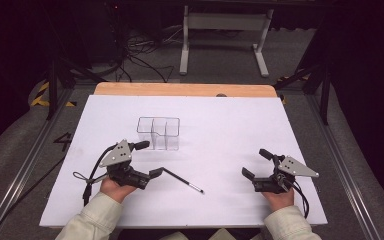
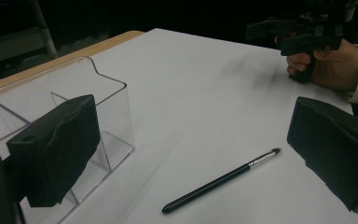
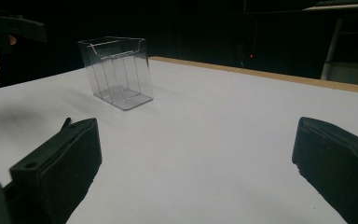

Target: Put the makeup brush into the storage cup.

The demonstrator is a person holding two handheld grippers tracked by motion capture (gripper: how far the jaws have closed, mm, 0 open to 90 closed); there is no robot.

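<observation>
A thin black brush with a silver ferrule lies flat on the white worktop, just right of the left gripper and near of the clear divided organiser, which stands upright toward the far middle. In the left gripper view the brush sits between the two spread black fingers, low and untouched; the fingers are wide open and hold nothing. The right gripper rests at the near right, well apart from the brush, its fingers also wide open and empty, facing the organiser.

The likely job is picking up the brush and standing it in a compartment. The main risk is the grasp itself: the brush is slim and round and lies flush on the sheet, so fingers closing too high would slip over it or roll it away. A pinch near one end could let it swing and miss the narrow slot. The organiser looks light, and a nudge from the left gripper, close beside it, could shove or tip it.
</observation>
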